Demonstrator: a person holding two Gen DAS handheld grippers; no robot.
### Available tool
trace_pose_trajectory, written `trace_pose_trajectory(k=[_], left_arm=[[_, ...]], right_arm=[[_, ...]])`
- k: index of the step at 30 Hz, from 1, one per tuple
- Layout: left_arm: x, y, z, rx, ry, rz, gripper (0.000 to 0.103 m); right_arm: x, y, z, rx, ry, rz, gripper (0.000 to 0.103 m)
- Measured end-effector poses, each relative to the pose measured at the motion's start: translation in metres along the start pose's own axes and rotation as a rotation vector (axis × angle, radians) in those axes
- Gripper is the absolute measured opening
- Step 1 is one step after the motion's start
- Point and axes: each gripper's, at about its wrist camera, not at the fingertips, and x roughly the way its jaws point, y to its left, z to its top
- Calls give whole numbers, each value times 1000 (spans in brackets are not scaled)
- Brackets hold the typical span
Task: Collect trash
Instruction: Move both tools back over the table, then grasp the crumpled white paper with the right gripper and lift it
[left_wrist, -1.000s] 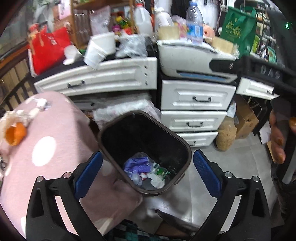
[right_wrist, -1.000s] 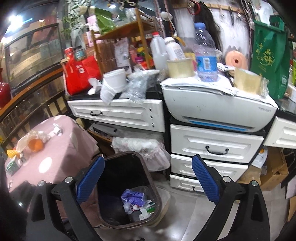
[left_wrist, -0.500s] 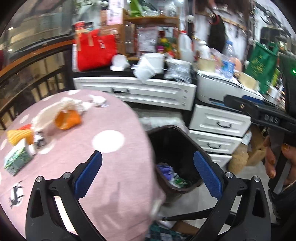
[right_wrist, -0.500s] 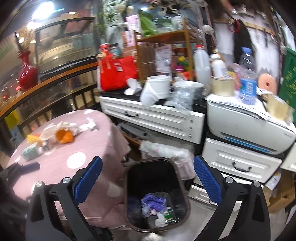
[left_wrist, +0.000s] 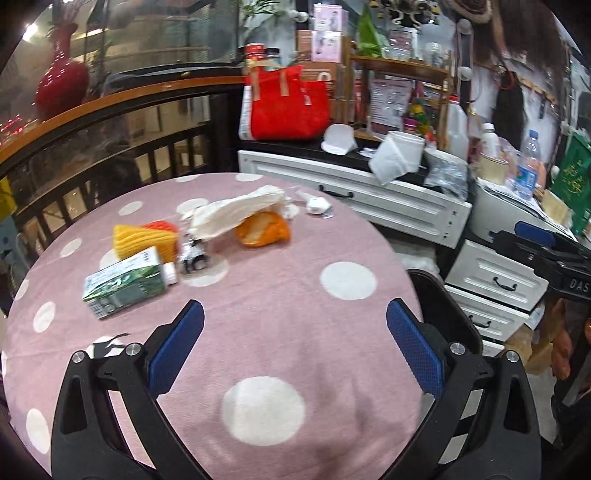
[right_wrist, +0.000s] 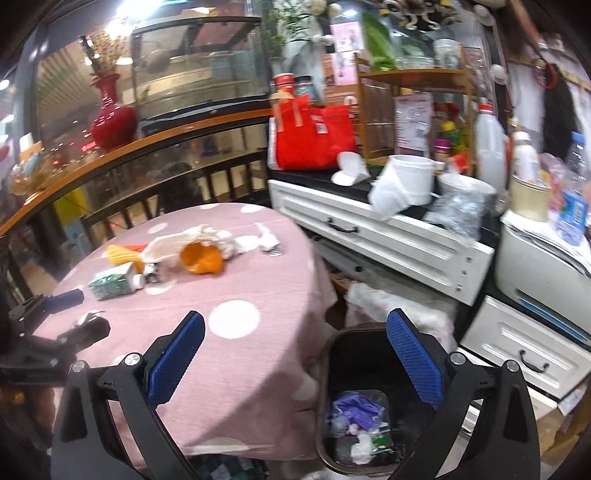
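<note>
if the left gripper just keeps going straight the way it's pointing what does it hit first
Probably the pink polka-dot tablecloth. The left gripper is open, empty and angled down at a bare stretch of it. The green carton and orange cup lie further on and to the left, though depth is hard to judge.

Green carton (left_wrist: 125, 287) lying flat, nearest on pink table (left_wrist: 280, 310); yellow wrapper (left_wrist: 138, 238) behind; orange peel (left_wrist: 263, 228) under crumpled white paper (left_wrist: 236, 212). Dark bin (right_wrist: 360, 402) on floor right of table, holding purple and white scraps.
</note>
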Motion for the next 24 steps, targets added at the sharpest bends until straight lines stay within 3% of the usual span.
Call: trace_pose_trajectory(k=[9,16,24], left_arm=[[-3,56,-19,-35,1,60,97],[0,89,-24,-25,31,121,97],[7,128,-25,-62,57,149,97]], right_arm=[[27,51,7,-103,29,101,97],[71,81,14,-158,130,184,97],[104,123,32,-334,133,225,97]])
